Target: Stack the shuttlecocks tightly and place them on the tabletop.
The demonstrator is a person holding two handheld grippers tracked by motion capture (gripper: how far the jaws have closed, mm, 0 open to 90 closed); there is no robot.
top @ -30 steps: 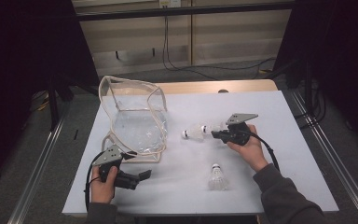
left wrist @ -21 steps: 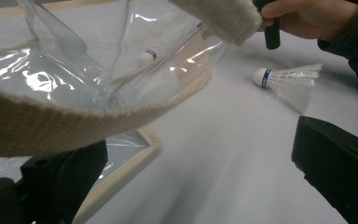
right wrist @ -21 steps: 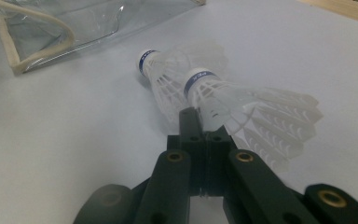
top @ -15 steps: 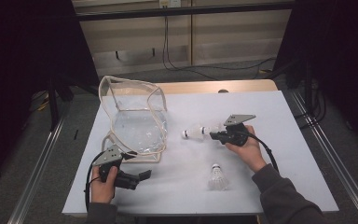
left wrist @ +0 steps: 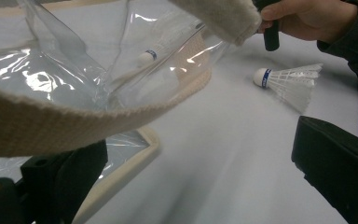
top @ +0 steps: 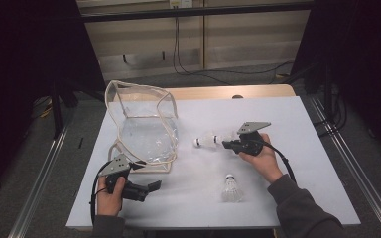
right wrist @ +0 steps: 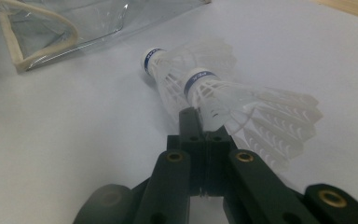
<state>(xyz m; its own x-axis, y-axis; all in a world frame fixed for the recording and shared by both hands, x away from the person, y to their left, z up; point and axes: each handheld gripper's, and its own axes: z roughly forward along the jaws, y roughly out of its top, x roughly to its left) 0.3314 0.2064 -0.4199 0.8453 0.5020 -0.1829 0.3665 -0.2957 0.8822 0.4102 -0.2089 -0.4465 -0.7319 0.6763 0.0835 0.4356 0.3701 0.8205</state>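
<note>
My right gripper [top: 229, 144] [right wrist: 200, 122] is shut on the feather skirt of a white shuttlecock [right wrist: 242, 105] [top: 223, 138], held low over the white table [top: 287, 119]. A second shuttlecock [top: 203, 142] [right wrist: 179, 63] lies just beyond it, cork pointing toward the bag. A third shuttlecock [top: 232, 188] [left wrist: 289, 81] lies nearer the front edge. The clear plastic bag [top: 144, 124] [left wrist: 51, 70] with beige trim stands at the left. My left gripper [top: 150, 187] [left wrist: 200, 186] is open by the bag's front corner, with the bag's beige strap [left wrist: 74, 121] hanging across its view.
The person's right hand [left wrist: 317, 16] shows beyond the bag. The table's front edge runs close to my left gripper. Metal rails [top: 39, 168] flank the table on both sides, and a wooden board [top: 218, 92] lies at the far edge.
</note>
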